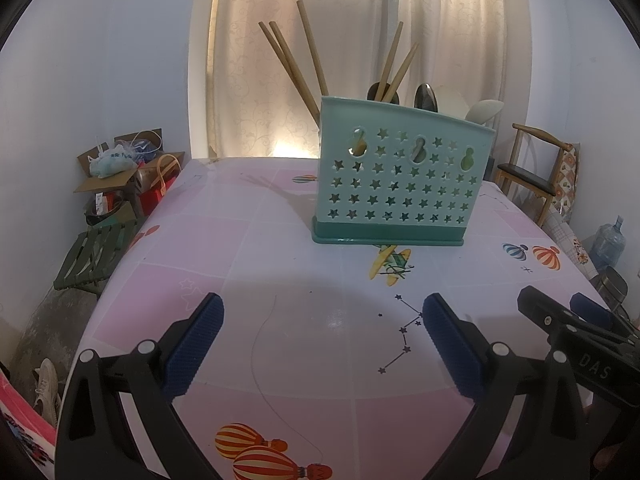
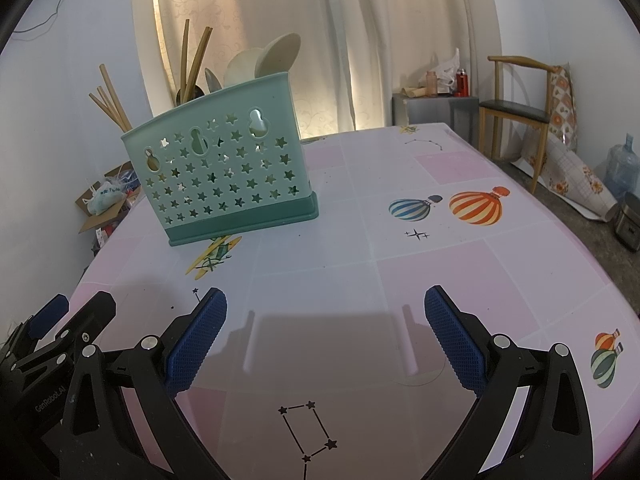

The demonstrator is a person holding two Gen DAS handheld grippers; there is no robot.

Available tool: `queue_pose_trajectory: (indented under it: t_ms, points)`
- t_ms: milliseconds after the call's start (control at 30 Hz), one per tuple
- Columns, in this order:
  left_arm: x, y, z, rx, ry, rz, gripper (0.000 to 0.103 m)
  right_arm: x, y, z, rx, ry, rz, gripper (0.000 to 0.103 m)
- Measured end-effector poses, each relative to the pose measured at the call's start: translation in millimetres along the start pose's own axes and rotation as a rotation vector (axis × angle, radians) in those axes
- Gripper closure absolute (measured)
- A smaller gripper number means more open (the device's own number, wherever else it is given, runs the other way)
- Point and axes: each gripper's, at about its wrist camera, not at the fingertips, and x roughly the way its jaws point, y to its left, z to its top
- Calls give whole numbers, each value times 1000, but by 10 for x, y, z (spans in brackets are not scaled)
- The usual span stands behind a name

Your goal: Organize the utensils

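left gripper [image 1: 322, 342]: jaws spread wide, nothing between the blue pads, holds nothing; hovers low over near part of table, pointing at the caddy. Also seen at lower left edge of right wrist view [image 2: 72, 312], from the side.
right gripper [image 2: 325, 338]: jaws spread wide too, empty; over near edge of table, just beside left gripper. Its tip shows at right edge of left wrist view [image 1: 568, 306].
caddy [image 1: 400, 184]: mint-green plastic utensil holder, star cut-outs and three gourd-shaped holes in its front wall, darker green base. Upright on table, further in than both grippers, well apart from them. In right wrist view [image 2: 224, 168] sits left of centre, turned at an angle.
chopsticks [image 1: 296, 68]: wooden, standing in caddy, leaning out above rim; one bunch fans left, another pair [image 1: 396, 68] leans right near the middle. Exact count unclear.
metal spoons [image 1: 425, 98]: bowls up, poking just over rim, mid to right part of caddy; a second dark bowl behind the right chopstick pair.
pale spoons [image 2: 276, 54]: cream-coloured, bowls up, at right end of caddy, tallest thing on that side.
compartments: inner dividers hidden by front wall, cannot tell which slot holds what.
table [image 2: 400, 272]: pink and white checked cloth with hot-air balloons, plane, star prints. Plane print just in front of caddy base.
background: curtains [image 1: 360, 40] behind table, wooden chair [image 2: 516, 108] at right, cardboard boxes [image 1: 120, 176] at left.
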Motion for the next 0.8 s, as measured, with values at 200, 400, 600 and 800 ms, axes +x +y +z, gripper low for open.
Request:
queue_pose_trajectory:
  t_ms: [200, 400, 600, 800]
  points:
    - [1, -3, -6, 8, 0, 0, 5, 3, -1, 2, 0, 0, 0, 8]
    - [-2, -23, -30, 9, 4, 6, 5, -16, -7, -16, 0, 1, 0, 8]
    - [-18, -67, -33, 13, 7, 12, 5, -22, -9, -21, 1, 1, 0, 8]
    - [-5, -35, -15, 11, 8, 11, 5, -20, -11, -19, 1, 2, 0, 8]
